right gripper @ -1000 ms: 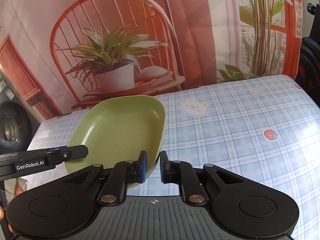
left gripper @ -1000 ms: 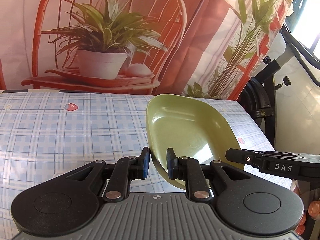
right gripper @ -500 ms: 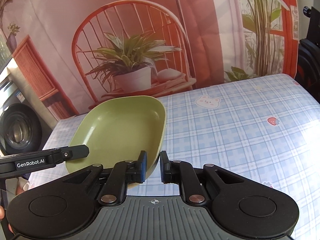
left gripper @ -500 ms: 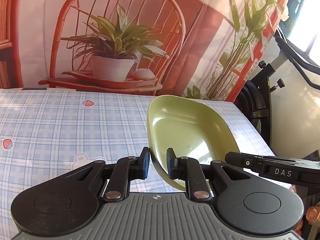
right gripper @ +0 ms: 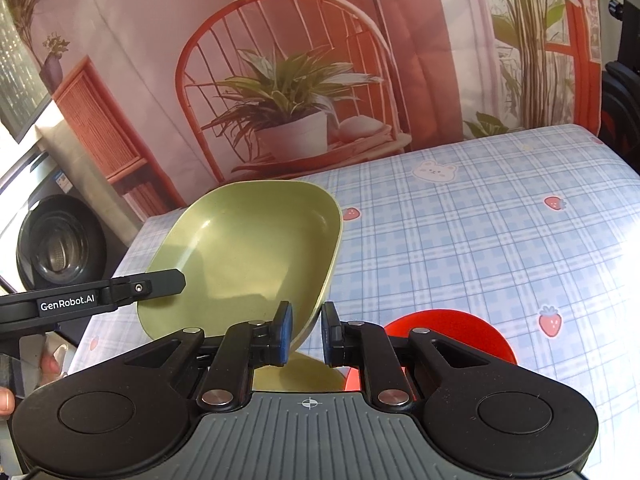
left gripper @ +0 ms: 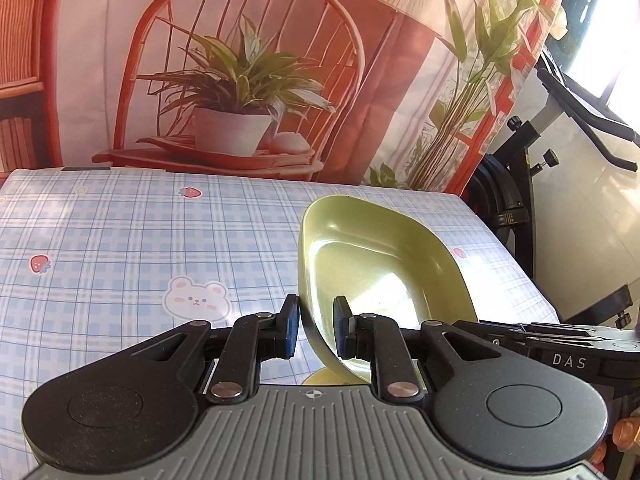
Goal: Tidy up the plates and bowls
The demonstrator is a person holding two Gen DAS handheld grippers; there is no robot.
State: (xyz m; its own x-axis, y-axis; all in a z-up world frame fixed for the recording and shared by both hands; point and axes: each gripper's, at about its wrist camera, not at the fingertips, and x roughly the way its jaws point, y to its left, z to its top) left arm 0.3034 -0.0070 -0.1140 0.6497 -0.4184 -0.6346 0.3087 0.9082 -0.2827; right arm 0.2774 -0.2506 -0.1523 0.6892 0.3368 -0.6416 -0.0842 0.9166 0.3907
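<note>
Bowl, pale green w/ rounded-square rim, sits centre-right of the left wrist frame and centre-left of the right wrist frame, tilted and raised off the table. Both tongs grip it on opposite rims.

Left gripper, bottom centre of its frame: jaws closed on the near rim, one blue pad outside the wall, other pad inside the bowl. In the right wrist frame the same tool shows as a black arm at left edge, tip over the bowl's inner face.

Right gripper, bottom centre of its frame: jaws clamped on the bowl's lower right rim, wall between the pads. In the left wrist frame it comes in from the lower right edge as a black arm marked "DAS", mostly hidden behind the left tool's body.

Below the held bowl, a 2nd yellow-green dish shows in the gap btwn the right fingers, on the table; kind of dish not clear. Just right of it, touching or nearly, a red plate, partly hidden by the finger linkage.

Table has a blue plaid cloth w/ bear and strawberry prints. Printed backdrop w/ chair and potted plant fills the upper part of both frames. Washer drum at left edge of the right wrist frame.
</note>
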